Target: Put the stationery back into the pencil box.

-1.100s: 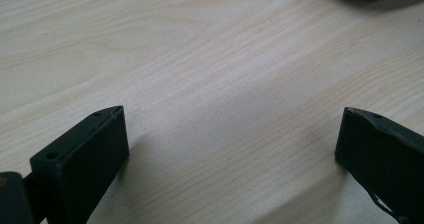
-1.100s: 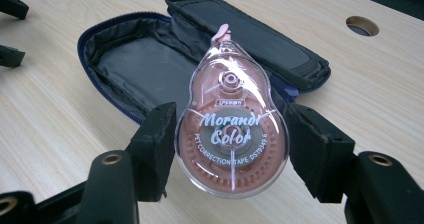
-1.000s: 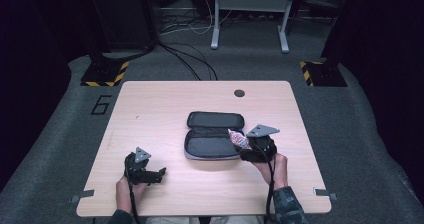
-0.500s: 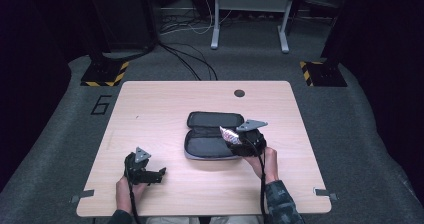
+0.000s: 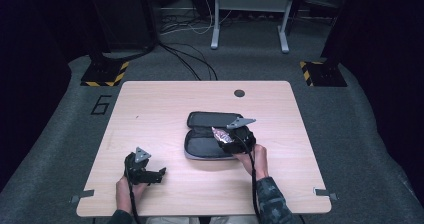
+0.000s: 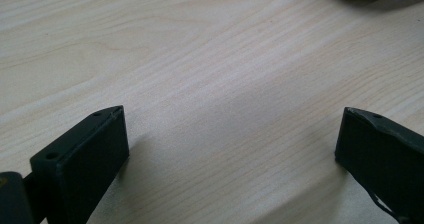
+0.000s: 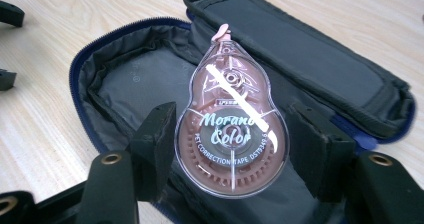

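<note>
Both tools are black. The left gripper (image 5: pixel 161 172) and the right gripper (image 5: pixel 221 137) each carry a grey three-cornered plate on top and trail a dark cable back along the forearm. Their jaws are flat rectangular black blocks with small screw holes; brass-coloured fasteners sit at the base. The right sleeve (image 5: pixel 268 200) is dark camouflage-patterned.

We read "Morandi Color" and "PET CORRECTION TAPE" on the pink correction tape dispenser (image 7: pixel 231 129), and a "6" on the grey floor mat (image 5: pixel 100 104).
</note>
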The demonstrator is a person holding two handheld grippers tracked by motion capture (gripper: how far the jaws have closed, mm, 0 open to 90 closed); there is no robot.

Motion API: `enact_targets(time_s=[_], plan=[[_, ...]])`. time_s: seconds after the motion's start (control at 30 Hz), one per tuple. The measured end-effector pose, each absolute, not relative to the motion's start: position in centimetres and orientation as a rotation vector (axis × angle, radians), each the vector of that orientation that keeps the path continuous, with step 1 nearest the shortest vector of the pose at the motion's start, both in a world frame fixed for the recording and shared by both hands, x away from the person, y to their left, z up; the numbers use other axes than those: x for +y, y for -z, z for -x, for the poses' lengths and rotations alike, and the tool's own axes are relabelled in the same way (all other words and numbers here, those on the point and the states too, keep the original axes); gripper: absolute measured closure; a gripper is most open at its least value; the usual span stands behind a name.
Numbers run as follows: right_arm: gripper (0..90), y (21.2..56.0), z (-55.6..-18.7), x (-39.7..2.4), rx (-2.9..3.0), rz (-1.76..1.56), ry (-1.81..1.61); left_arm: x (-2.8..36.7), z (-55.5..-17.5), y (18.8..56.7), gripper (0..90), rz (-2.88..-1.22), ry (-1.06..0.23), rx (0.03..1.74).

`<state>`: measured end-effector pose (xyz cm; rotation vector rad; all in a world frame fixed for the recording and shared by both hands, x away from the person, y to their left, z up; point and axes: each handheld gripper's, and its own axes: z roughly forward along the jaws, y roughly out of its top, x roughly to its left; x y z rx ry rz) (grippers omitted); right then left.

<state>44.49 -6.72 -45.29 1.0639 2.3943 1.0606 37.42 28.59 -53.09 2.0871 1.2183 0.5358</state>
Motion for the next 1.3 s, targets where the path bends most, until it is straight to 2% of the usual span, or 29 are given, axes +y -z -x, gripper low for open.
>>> enact_targets(time_s=[0.93, 1.0, 1.07, 1.3], plan=[[38.4, 48.8, -46.5, -4.4, 2.515, -1.129, -0.919, 28.6, -37.4, 53.1, 0.5, -2.086, -0.536, 1.218], [36.5, 48.9, -46.5, -4.4, 2.520, -1.145, -0.925, 28.5, -37.4, 53.1, 0.6, -2.077, -0.537, 1.222], [26.1, 48.8, -46.4, -4.5, 2.519, -1.149, -0.936, 28.5, -37.4, 53.2, 0.8, -2.063, -0.537, 1.227], [14.4, 48.1, -45.8, -5.1, 2.498, -1.180, -0.987, 28.6, -37.4, 53.1, 0.9, -2.085, -0.537, 1.218]])
